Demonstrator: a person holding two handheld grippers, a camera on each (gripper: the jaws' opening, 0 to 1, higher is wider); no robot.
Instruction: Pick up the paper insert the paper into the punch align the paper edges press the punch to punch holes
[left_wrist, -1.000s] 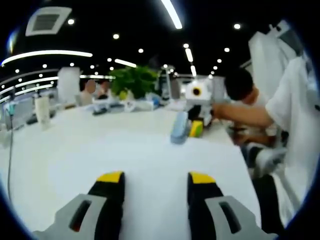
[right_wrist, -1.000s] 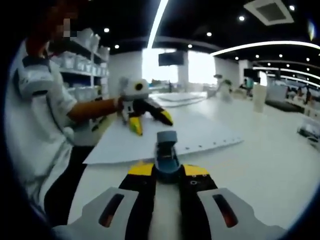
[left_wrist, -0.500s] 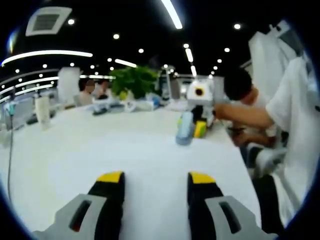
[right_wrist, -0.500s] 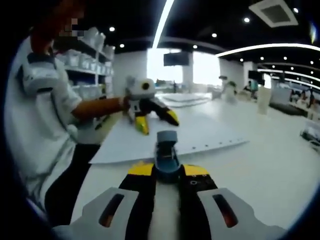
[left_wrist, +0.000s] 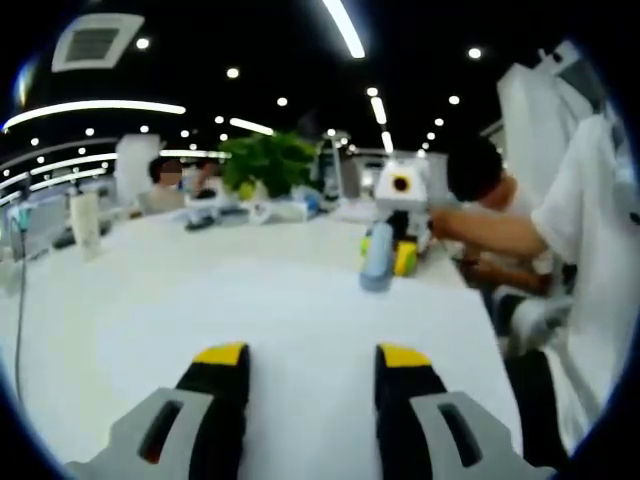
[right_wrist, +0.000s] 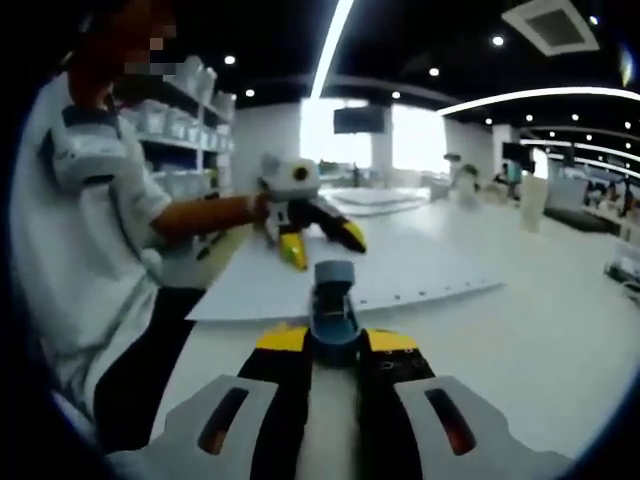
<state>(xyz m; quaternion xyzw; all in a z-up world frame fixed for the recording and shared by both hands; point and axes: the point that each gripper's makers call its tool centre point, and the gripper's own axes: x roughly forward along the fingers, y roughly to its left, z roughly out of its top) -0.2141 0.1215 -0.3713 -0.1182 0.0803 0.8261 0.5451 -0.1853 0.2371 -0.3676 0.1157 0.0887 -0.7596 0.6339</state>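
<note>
Your left yellow-tipped black gripper (left_wrist: 312, 357) hovers low with its jaws spread apart, gripping nothing. Your right yellow-tipped black gripper (right_wrist: 335, 341) has its jaws clamped on the small blue-grey plastic punch (right_wrist: 334, 309).

Bright ceiling strip lights (left_wrist: 343, 27), glare on the white table (left_wrist: 150, 290), soft blur throughout, fisheye bending at edges

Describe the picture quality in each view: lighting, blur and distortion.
Left gripper view: fisheye bend curves the ceiling light strips, the white paper sheet is almost washed out, and the distant green plant is soft. Right gripper view: the bright window glares, the near blue-grey hole punch between the right hand-held gripper jaws looks fairly sharp, and the left hand-held gripper beyond is slightly blurred.
</note>
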